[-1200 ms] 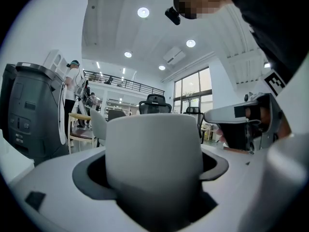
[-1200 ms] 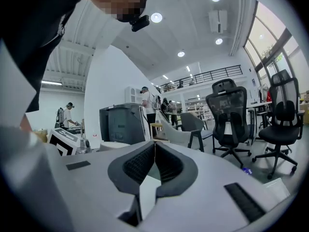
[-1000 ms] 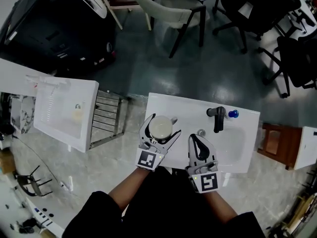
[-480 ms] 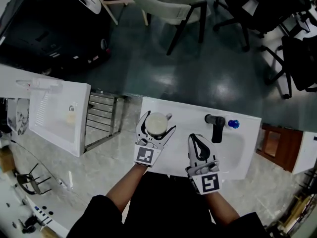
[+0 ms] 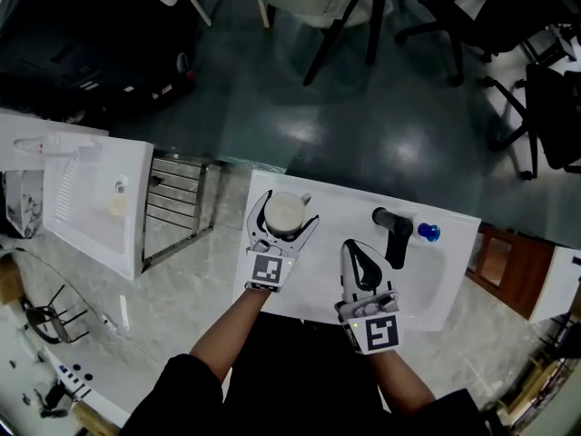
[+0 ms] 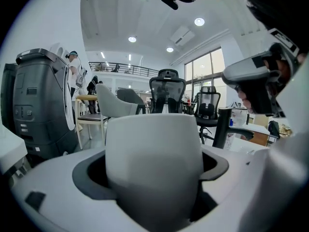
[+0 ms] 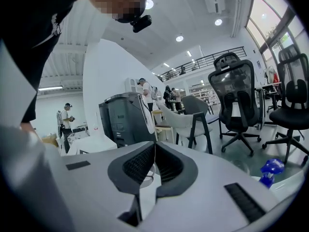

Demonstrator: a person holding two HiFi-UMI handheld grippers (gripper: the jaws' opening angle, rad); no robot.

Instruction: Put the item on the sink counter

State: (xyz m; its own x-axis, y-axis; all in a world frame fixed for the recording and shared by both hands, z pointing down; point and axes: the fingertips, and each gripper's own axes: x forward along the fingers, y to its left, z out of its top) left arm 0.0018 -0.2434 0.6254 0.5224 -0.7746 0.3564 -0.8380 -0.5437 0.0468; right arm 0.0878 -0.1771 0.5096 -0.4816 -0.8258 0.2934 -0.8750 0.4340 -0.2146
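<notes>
A white cup [image 5: 283,212] sits between the jaws of my left gripper [image 5: 282,216], which is shut on it over the left part of the white sink counter [image 5: 327,284]. In the left gripper view the cup [image 6: 153,163] fills the gap between both jaws. I cannot tell whether it touches the counter. My right gripper [image 5: 356,251] is shut and empty, just right of the left one, near the basin. Its pads [image 7: 145,161] meet in the right gripper view. A black faucet [image 5: 395,225] stands at the counter's back.
A blue object [image 5: 428,232] lies beside the faucet. A second white sink unit [image 5: 91,198] and a metal rack [image 5: 177,212] stand to the left. A wooden stool [image 5: 495,262] is to the right. Chairs [image 5: 318,3] stand beyond the counter.
My left gripper has carried the cup slightly farther in over the counter. The right gripper has stayed shut in about the same place.
</notes>
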